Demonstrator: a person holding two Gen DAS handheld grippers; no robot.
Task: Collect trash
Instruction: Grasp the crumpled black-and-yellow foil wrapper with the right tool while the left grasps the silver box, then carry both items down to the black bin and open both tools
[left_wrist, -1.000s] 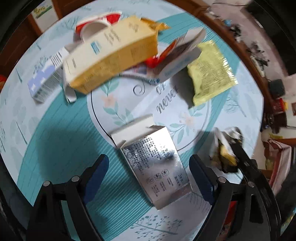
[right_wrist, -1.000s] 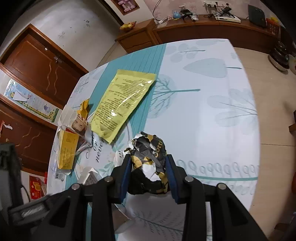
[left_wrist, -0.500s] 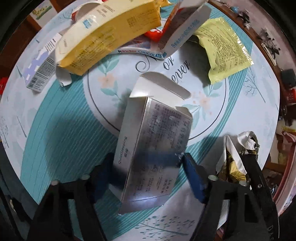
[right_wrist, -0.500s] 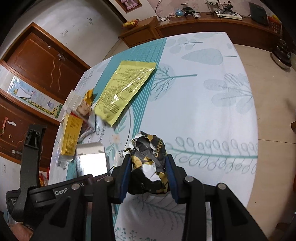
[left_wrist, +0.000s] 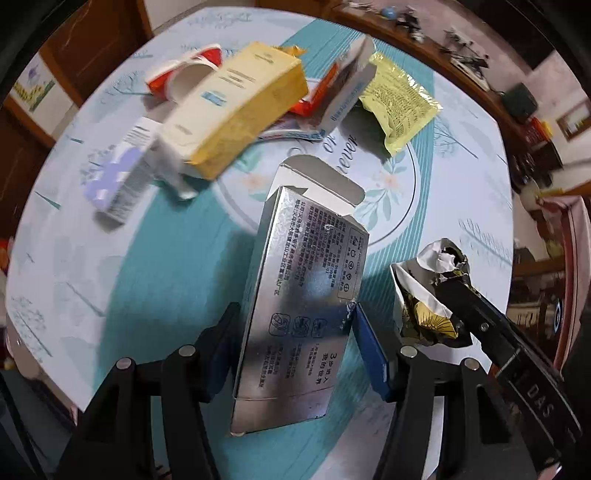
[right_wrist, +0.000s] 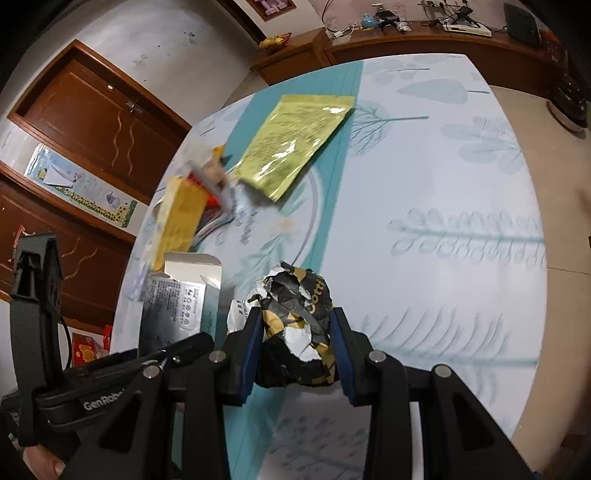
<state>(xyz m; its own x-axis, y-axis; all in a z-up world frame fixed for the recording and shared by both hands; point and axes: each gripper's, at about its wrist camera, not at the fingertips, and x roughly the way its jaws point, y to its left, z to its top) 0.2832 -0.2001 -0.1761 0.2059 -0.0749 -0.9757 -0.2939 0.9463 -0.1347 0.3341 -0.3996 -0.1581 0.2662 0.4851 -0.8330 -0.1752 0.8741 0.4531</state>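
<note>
Two items gripped: silver carton (left_wrist: 303, 306), printed, end flap open, left tongs (left_wrist: 295, 347) just closed onto it; crumpled black-gold wrapper (right_wrist: 299, 325), pinched by right tongs (right_wrist: 295, 350).

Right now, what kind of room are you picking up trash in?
Probably a home's dining or living room: a table under a leaf-print cloth, wooden doors, and a wooden sideboard with chargers and cables.

A mirror-bright silver foil carton (left_wrist: 303, 302) is reflecting light off its smooth printed face. The crumpled black-and-gold wrapper (right_wrist: 299, 325) is showing a creased, white paper-like inside. A glossy yellow plastic packet (right_wrist: 295, 147) is glinting on the smooth printed tablecloth (right_wrist: 443, 184). Varnished wood doors (right_wrist: 92, 122) are shining dully behind.
</note>
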